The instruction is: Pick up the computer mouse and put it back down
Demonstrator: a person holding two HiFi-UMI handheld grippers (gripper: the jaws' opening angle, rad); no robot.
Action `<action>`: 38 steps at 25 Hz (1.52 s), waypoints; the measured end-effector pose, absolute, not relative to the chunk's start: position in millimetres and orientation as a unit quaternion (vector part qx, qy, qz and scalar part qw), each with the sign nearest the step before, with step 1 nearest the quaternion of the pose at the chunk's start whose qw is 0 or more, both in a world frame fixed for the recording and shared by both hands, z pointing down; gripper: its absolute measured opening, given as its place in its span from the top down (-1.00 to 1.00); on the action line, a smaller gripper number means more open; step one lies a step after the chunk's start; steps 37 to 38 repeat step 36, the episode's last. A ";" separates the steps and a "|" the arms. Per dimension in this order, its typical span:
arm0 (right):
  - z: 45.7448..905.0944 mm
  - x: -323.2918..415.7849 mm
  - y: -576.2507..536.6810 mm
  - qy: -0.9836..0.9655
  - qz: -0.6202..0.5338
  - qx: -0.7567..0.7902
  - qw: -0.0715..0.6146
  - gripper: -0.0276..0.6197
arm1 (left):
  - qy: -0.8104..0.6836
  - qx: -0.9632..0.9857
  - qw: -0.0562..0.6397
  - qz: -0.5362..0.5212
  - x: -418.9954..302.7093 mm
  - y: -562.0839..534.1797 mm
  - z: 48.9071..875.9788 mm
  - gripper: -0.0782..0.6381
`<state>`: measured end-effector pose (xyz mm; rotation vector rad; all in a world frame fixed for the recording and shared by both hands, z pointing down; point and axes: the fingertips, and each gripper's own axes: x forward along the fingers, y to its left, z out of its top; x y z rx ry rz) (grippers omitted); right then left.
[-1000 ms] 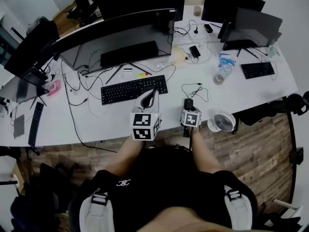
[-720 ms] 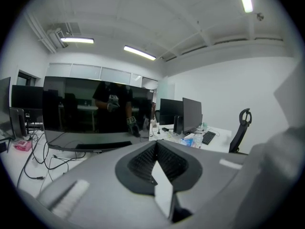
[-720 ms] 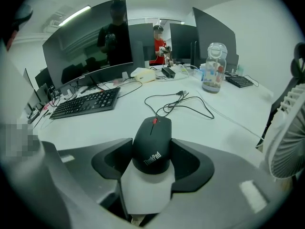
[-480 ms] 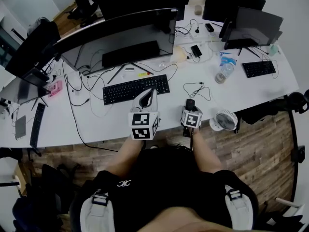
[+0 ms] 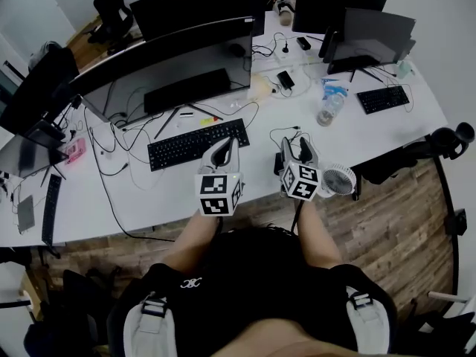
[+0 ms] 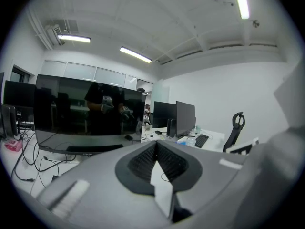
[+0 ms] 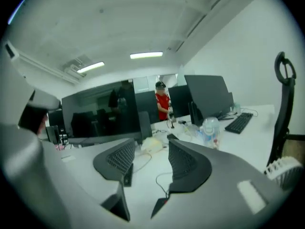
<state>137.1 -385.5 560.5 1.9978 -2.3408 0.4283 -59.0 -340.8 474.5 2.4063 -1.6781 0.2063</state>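
Note:
The black computer mouse [image 5: 277,164] shows only as a dark shape on the white desk, just left of my right gripper [image 5: 297,149]; its thin cable [image 5: 286,134] loops away toward the monitors. The right gripper's jaws stand apart and are closing, with nothing between the pads; in the right gripper view [image 7: 151,149] only desk and the cable [image 7: 162,182] show in the gap. My left gripper [image 5: 224,152] hovers above the desk near the keyboard [image 5: 197,143], its jaws pressed together and empty, as in the left gripper view [image 6: 156,149].
A wide curved monitor [image 5: 171,65] stands behind the keyboard. A small white fan [image 5: 338,178] sits at the desk edge right of the right gripper. A water bottle [image 5: 327,108], a phone [image 5: 285,79] and a second keyboard [image 5: 381,99] lie further back. An office chair [image 5: 446,136] is at the right.
The right gripper has tilted up so both its fingers now show, and it sits slightly right of the mouse. The left gripper holds about the same place. The view has shifted a little.

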 end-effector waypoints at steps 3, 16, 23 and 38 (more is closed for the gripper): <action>490.9 145.5 -377.4 -0.755 0.081 0.650 -0.042 0.52 | -0.562 0.819 0.097 0.065 -53.0 -342.0 470.2 0.63; 435.9 146.3 -345.6 -0.750 0.020 0.660 -0.032 0.90 | -0.543 0.833 0.095 0.056 -38.2 -338.1 464.2 0.63; 435.3 137.1 -342.4 -0.757 0.018 0.652 -0.027 0.90 | -0.540 0.835 0.093 0.054 -40.1 -335.6 463.5 0.63; 435.2 108.2 -334.6 -0.763 0.017 0.646 -0.020 0.90 | -0.531 0.841 0.093 0.047 -58.5 -330.4 462.5 0.63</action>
